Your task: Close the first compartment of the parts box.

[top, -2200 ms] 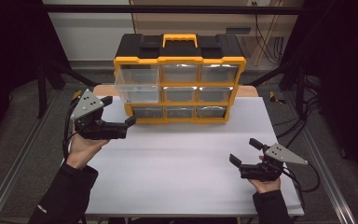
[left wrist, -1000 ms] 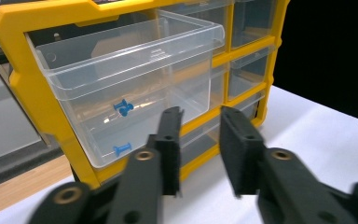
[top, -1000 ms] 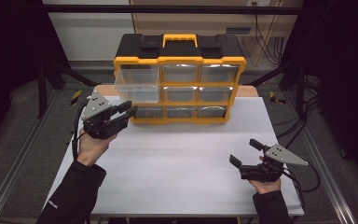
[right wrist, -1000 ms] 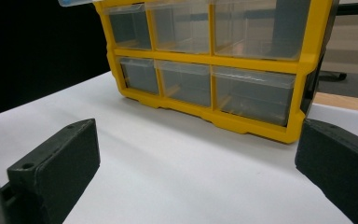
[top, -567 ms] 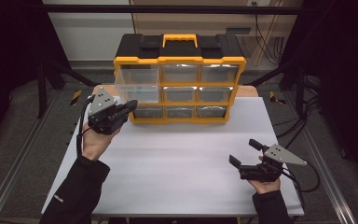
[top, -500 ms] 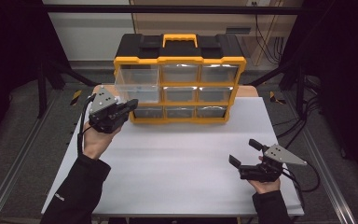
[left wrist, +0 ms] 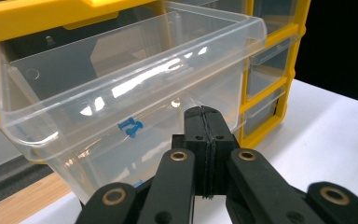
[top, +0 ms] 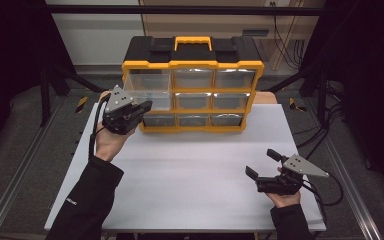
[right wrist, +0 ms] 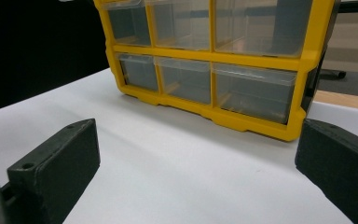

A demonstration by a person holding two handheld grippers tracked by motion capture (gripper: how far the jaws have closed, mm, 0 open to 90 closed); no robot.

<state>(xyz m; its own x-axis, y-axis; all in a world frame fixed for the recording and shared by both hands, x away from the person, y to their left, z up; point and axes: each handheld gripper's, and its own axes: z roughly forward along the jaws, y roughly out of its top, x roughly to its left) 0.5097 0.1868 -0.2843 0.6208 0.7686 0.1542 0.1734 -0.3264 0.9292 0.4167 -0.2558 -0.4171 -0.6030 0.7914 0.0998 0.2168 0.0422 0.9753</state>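
The clear drawer [left wrist: 135, 88] is pulled out from the left column of the yellow organizer [top: 192, 90], which stands at the far edge of the white surface [top: 190, 175], near its middle. The left gripper [top: 139, 111] is at the left front side of the organizer, and its jaws are pressed together; in the left gripper view the closed tips [left wrist: 205, 122] are right against the front wall of this drawer, just under its rim, but I cannot tell if they pinch some part of it. The drawer is transparent, and a small blue piece [left wrist: 130, 127] is seen through its wall. The other drawers of the organizer are closed, and nothing lies between the left gripper and the open drawer. The right gripper [top: 261, 164] is well apart, near the right front corner of the surface, with its jaws spread wide and nothing between them. The right gripper view looks along the bare surface toward the lower rows of closed drawers [right wrist: 205, 77]. The high view shows the black lid and the yellow handle [top: 193, 42] on top of the organizer.
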